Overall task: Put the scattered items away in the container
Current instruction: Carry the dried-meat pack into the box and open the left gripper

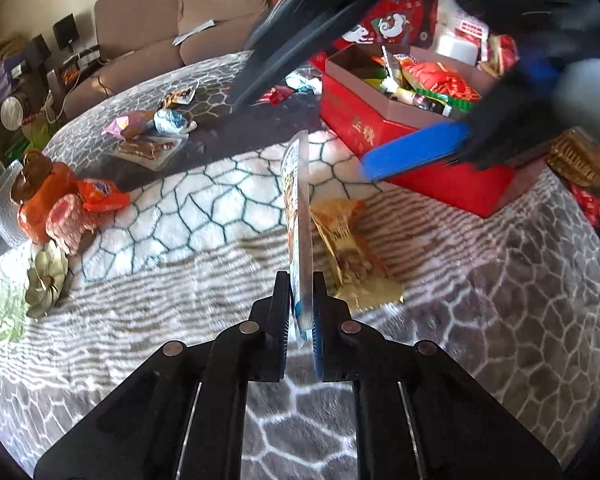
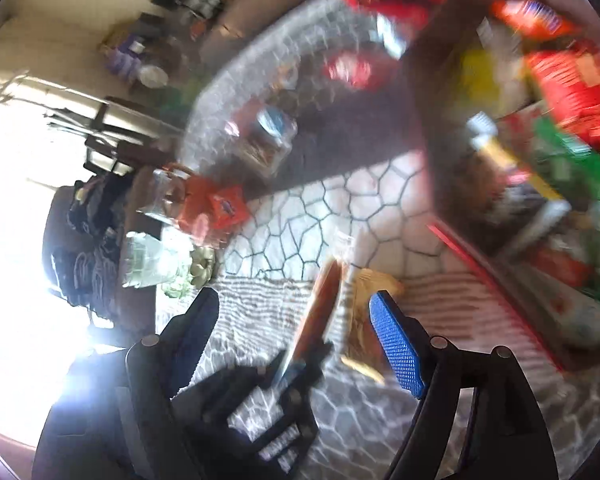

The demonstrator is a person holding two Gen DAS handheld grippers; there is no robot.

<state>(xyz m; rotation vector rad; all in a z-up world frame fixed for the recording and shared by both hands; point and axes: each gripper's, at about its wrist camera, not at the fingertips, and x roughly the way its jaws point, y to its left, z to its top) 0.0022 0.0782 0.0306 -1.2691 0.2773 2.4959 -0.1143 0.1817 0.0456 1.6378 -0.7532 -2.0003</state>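
From the left wrist, our left gripper [image 1: 301, 300] pinched a flat snack packet [image 1: 299, 216] by its bottom edge, upright above the blanket [image 1: 180, 208], near the red box [image 1: 380, 128]. It looked light, thin and floppy.

From the right wrist, our right gripper [image 2: 296, 320] stood spread, empty, above that packet [image 2: 320, 312].
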